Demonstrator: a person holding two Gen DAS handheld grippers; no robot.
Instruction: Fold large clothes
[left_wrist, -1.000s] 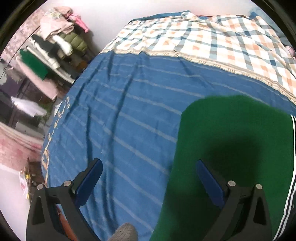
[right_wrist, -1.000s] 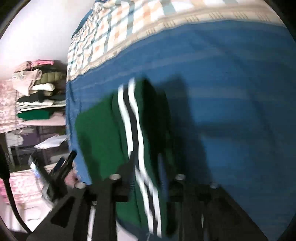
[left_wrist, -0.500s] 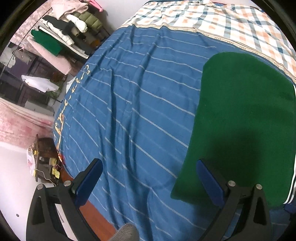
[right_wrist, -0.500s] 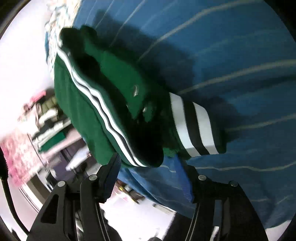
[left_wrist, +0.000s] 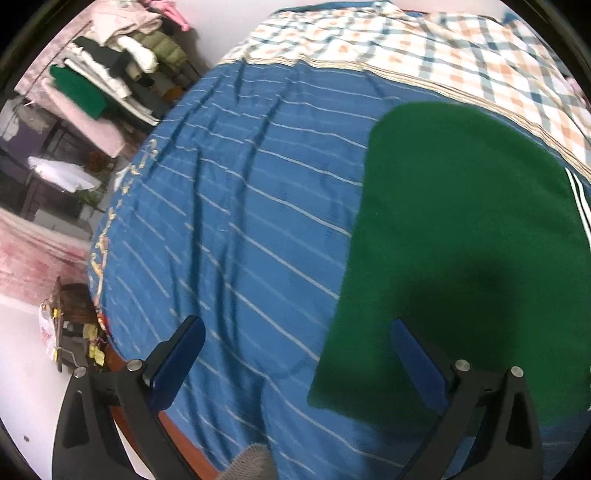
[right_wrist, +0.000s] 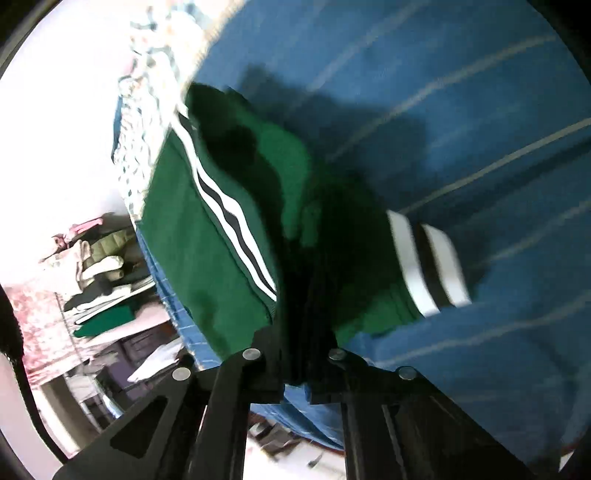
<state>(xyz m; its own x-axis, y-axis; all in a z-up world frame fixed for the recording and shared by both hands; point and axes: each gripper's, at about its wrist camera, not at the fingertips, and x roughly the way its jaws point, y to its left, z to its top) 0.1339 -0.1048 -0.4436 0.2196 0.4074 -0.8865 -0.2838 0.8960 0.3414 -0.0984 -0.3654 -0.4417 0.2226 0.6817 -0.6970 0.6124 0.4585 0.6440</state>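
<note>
A folded green garment (left_wrist: 472, 229) with white and black stripes lies on the blue striped bedsheet (left_wrist: 236, 206). My left gripper (left_wrist: 295, 354) is open and empty above the sheet, its right finger over the garment's near left edge. In the right wrist view the garment (right_wrist: 192, 236) is bunched, with a striped cuff (right_wrist: 428, 266) lying on the sheet. My right gripper (right_wrist: 295, 350) has its jaws close together on the garment's dark near edge.
A plaid cover (left_wrist: 443, 51) lies over the far part of the bed. A rack of stacked clothes (left_wrist: 110, 74) stands at the left beyond the bed. A small wooden stand (left_wrist: 74, 317) sits on the floor by the bed's near left corner.
The right gripper's jaws have closed on the garment's near edge; they stood apart half a second ago. The left gripper's view tilted back up slightly; it stays open.
</note>
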